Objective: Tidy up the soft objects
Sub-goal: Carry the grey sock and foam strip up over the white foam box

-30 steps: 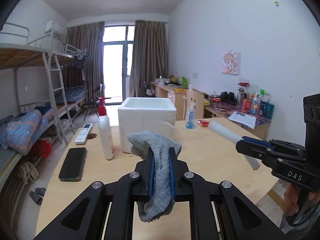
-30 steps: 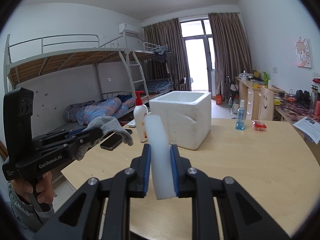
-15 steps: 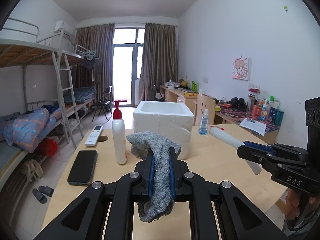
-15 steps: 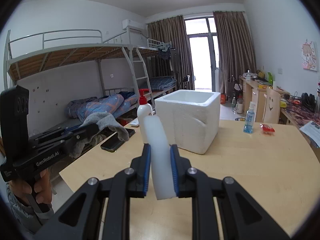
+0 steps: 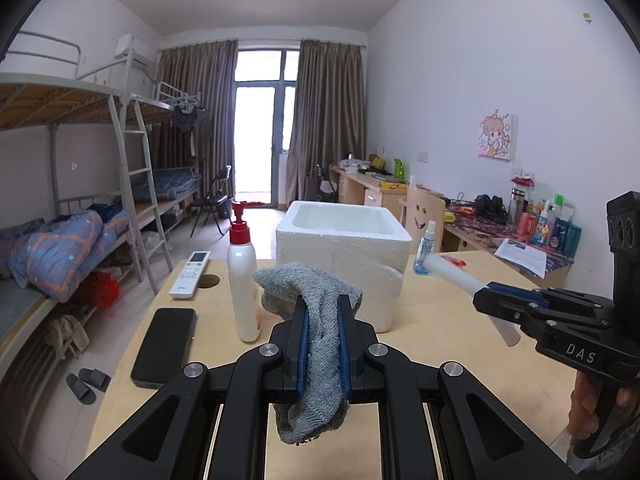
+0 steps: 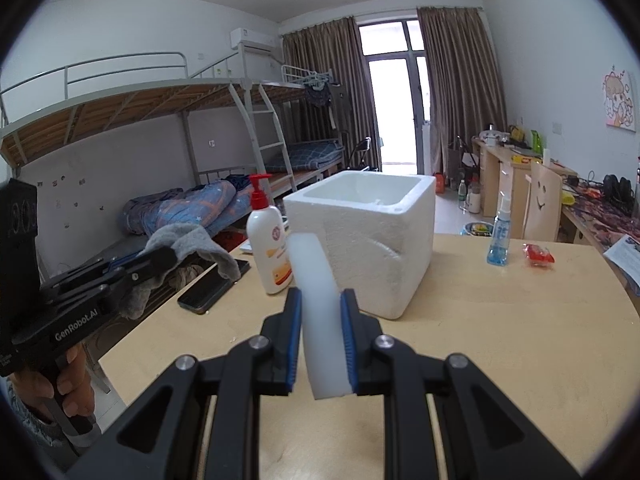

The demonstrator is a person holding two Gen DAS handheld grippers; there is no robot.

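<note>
Between left claw (image 5: 322, 334) pads, grey knitted cloth (image 5: 316, 336), limp, drooping

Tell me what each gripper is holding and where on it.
Left gripper: grey knitted cloth, clamped near its middle, ends drooping. Right gripper: white foam strip, clamped near its lower end.

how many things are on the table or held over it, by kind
soft things held: 2, grey cloth and white foam strip
bottles: 2, lotion pump bottle and blue spray bottle
electronics: 2, phone and remote
foam box: 1
red packet: 1
total: 8
</note>
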